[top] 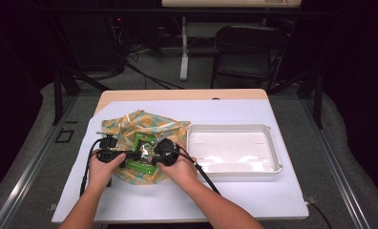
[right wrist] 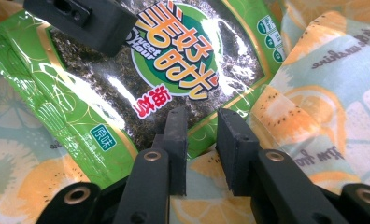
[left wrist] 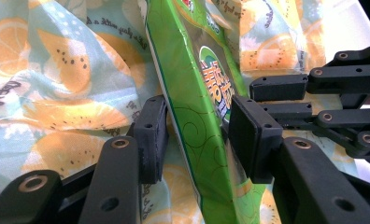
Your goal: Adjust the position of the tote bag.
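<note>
The left gripper clamps the green foil snack packet, held on edge over the orange-print fabric bag. The right gripper stands narrowly parted at the packet's corner, gripping nothing. Transfer to the white plastic tray probably remains.

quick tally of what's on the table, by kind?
Green snack packet: 1
Citrus-print bag: 1
White tray: 1
Grippers, left gripper and right gripper: 2
Total: 5
</note>
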Tool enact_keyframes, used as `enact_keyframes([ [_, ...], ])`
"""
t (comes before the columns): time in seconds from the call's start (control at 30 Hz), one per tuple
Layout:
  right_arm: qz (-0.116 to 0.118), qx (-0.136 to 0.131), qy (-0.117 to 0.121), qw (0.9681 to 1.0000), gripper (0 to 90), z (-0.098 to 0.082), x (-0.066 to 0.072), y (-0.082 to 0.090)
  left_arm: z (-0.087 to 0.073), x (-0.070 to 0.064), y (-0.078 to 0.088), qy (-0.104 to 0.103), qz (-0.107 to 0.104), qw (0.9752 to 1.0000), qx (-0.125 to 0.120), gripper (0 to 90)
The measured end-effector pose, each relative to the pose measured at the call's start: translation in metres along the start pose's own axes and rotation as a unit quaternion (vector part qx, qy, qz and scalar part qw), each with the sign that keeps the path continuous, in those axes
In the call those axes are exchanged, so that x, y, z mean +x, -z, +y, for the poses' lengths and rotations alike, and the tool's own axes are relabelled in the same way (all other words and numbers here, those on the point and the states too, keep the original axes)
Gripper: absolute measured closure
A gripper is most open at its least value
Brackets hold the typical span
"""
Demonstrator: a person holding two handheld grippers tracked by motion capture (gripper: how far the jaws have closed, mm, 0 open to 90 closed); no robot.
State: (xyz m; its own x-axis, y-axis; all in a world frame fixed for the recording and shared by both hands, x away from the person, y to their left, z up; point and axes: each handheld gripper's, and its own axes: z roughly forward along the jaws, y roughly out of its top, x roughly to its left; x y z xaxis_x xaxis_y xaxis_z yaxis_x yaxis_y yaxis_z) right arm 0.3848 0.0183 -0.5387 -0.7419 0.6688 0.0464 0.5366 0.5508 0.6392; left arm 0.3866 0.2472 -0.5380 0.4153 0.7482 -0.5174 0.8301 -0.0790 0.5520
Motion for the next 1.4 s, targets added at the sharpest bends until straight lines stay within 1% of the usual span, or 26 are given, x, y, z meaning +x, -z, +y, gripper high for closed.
enact_keyframes([
  [0.1, 0.0, 0.001, -0.001, 1.0, 72.5, -0.0001, -0.0012, 0.0, -0.0002, -0.001, 0.0003, 0.002, -0.002, 1.0, -0.001, 58.9],
  [0.23, -0.001, 0.002, -0.001, 1.0, 71.3, -0.0003, -0.0016, 0.0001, -0.0002, -0.0025, 0.0022, -0.001, -0.006, 1.0, -0.004, 60.8],
  [0.3, -0.002, 0.001, -0.002, 1.0, 71.3, -0.0004, -0.0014, -0.0002, -0.0005, -0.0031, 0.0028, 0.004, -0.009, 0.9999, -0.006, 61.9],
  [0.47, -0.004, 0.002, 0.001, 1.0, 71.2, -0.0004, -0.0012, -0.0001, -0.0009, -0.0034, 0.0036, 0.007, -0.013, 0.9999, -0.009, 63.7],
  [0.63, -0.006, 0.002, 0.001, 1.0, 70.8, -0.0004, -0.0009, 0.0001, -0.0015, -0.0053, 0.004, 0.0, -0.009, 0.9998, -0.015, 64.6],
  [0.73, -0.007, 0.004, 0.004, 1.0, 70.5, -0.0002, -0.001, 0.0005, -0.0018, -0.0054, 0.0043, 0.001, -0.009, 0.9999, -0.014, 64.9],
  [1.07, -0.006, 0.001, 0.004, 1.0, 69.6, -0.0002, -0.0012, 0.0003, -0.003, -0.0037, 0.0042, 0.008, -0.014, 0.9997, -0.017, 65.5],
  [1.27, -0.005, 0.003, 0.005, 1.0, 68.2, 0.0002, -0.0012, 0.0009, -0.0038, -0.0041, 0.0049, 0.01, -0.018, 0.9995, -0.023, 66.4],
  [1.37, -0.004, 0.0, 0.003, 1.0, 67.9, 0.0001, -0.0009, 0.0009, -0.0039, -0.0039, 0.0052, 0.014, -0.02, 0.9994, -0.027, 67.2],
  [1.4, -0.005, -0.001, 0.005, 1.0, 67.8, 0.0001, -0.0006, 0.0009, -0.0038, -0.0035, 0.0055, 0.014, -0.02, 0.9993, -0.026, 67.7],
])
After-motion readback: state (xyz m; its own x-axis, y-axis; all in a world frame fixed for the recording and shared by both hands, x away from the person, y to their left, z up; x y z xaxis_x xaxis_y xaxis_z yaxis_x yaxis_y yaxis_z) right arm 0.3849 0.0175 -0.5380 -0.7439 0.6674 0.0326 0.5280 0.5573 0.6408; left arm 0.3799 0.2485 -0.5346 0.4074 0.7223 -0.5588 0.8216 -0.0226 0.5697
